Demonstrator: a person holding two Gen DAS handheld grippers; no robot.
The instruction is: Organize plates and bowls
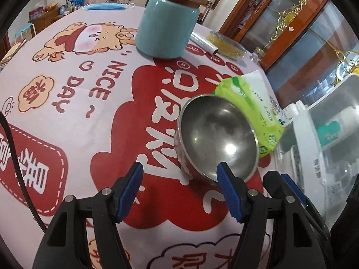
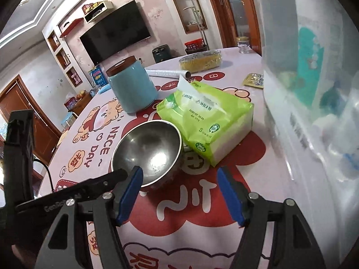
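Two spread, empty claws flank the bowl (image 1: 216,139): left claw (image 1: 179,170) has it at one o'clock, right claw (image 2: 179,174) at eleven, equally near.

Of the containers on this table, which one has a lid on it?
The light blue jar, standing upright behind the steel bowl, has a brown lid on top. The bowl is open and empty; the clear round dish further back looks covered in plastic film only.

Tablecloth (image 1: 94,134): "NICE DAY~" printed left of the steel bowl (image 1: 216,139). Green tissue pack (image 2: 208,116), right of bowl: "AH 1773", "S"; remaining print unreadable.
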